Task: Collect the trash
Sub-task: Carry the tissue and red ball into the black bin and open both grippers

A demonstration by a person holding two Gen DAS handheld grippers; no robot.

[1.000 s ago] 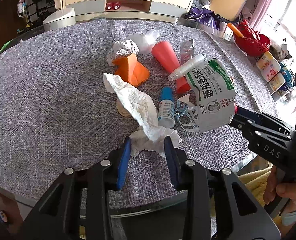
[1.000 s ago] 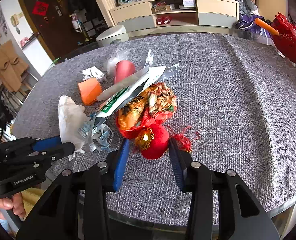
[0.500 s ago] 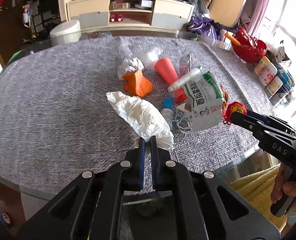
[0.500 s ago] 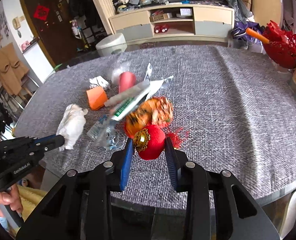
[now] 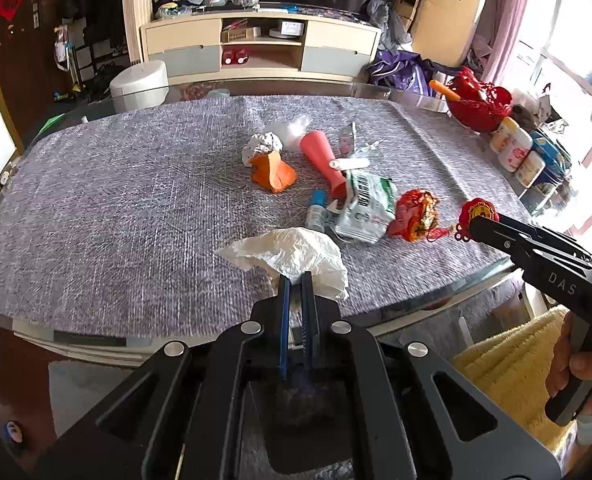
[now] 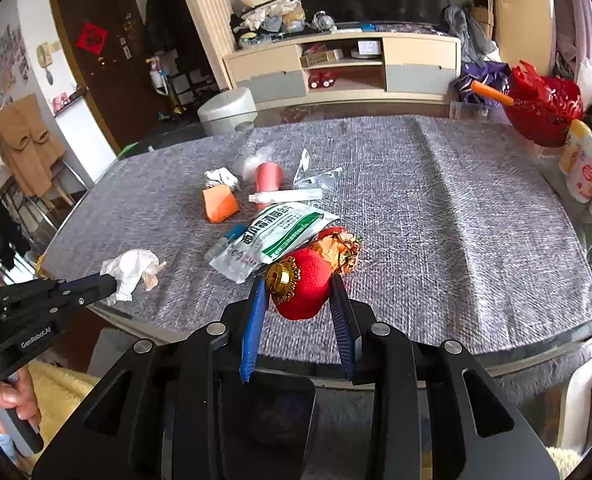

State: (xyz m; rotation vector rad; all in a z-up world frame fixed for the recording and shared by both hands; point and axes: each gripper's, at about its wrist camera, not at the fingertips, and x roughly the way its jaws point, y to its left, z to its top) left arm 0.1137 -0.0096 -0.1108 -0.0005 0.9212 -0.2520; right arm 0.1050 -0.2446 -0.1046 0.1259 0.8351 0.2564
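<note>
1. We note the crumpled white tissue [image 5: 292, 254] pinched at its near end between the blades of the left gripper [image 5: 295, 280], which are clenched on it; it hangs over the table's near edge, seemingly lifted off the cloth.
2. We see the red ball ornament [image 6: 302, 288] with its gold cap grasped between the blue pads of the right gripper [image 6: 298, 292], above the near edge of the table [image 6: 476, 216].
3. Just beyond the ornament, a crinkled red-and-gold wrapper [image 6: 338, 246] lies on the grey cloth, touching a white-and-green sachet [image 6: 276, 240].
4. A small blue-capped bottle [image 5: 317, 210] lies at the sachet's left side.
5. Farther toward the middle: a white tube [image 6: 286, 197], a pink cup [image 6: 268, 176] on its side, a squashed orange cup [image 6: 219, 204], a wad of grey-white paper [image 6: 221, 178] and clear film [image 6: 316, 176].
6. At the table's far right corner a red basket [image 6: 544, 108] stands, with white bottles [image 6: 586, 164] along the right edge.
7. A hand [image 6: 10, 396] grips the left tool's handle; another hand [image 5: 576, 360] holds the right one.
</note>
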